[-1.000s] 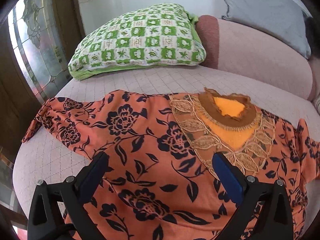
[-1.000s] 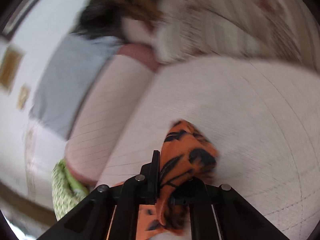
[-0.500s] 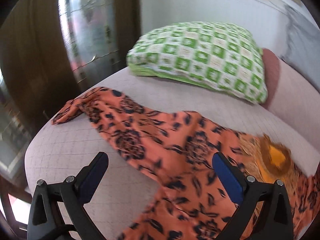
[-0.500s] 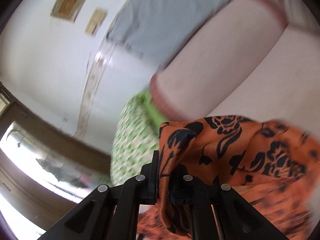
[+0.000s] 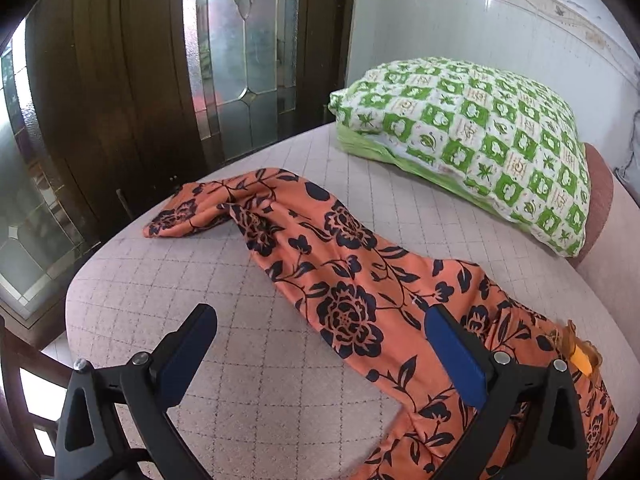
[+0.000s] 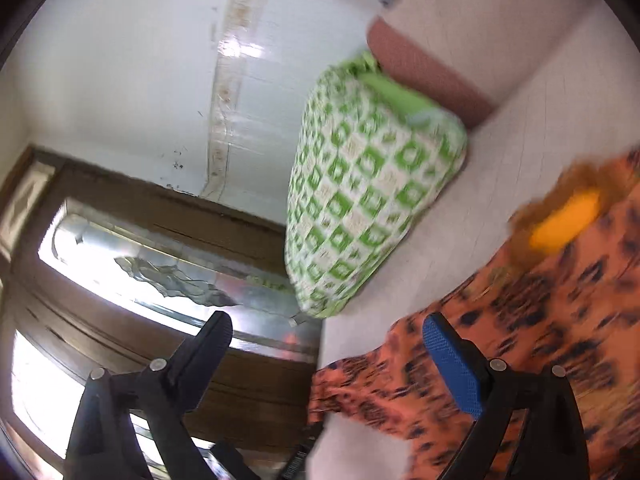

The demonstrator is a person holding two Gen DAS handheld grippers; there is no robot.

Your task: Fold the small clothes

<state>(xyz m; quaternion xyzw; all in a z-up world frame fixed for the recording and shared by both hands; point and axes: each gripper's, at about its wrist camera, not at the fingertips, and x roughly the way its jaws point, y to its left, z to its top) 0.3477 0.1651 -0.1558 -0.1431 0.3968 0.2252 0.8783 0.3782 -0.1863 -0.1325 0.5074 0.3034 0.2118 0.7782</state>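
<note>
The right tool (image 6: 328, 364), jaws just opened and empty, hangs beside the orange garment (image 5: 344, 280); the left tool (image 5: 320, 344) is spread above its sleeve: pinch the cuff ahead, fold inward

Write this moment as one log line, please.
left gripper: open, empty | right gripper: just opened, empty | orange garment: on sofa

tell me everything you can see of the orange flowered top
The orange top is thin, soft-looking fabric printed with dark flowers and leaves, with a gold lace collar around a yellow neck opening. It lies unfolded and rumpled on the pink quilted couch seat, one sleeve stretched toward the seat's edge. Neither gripper holds it.
</note>
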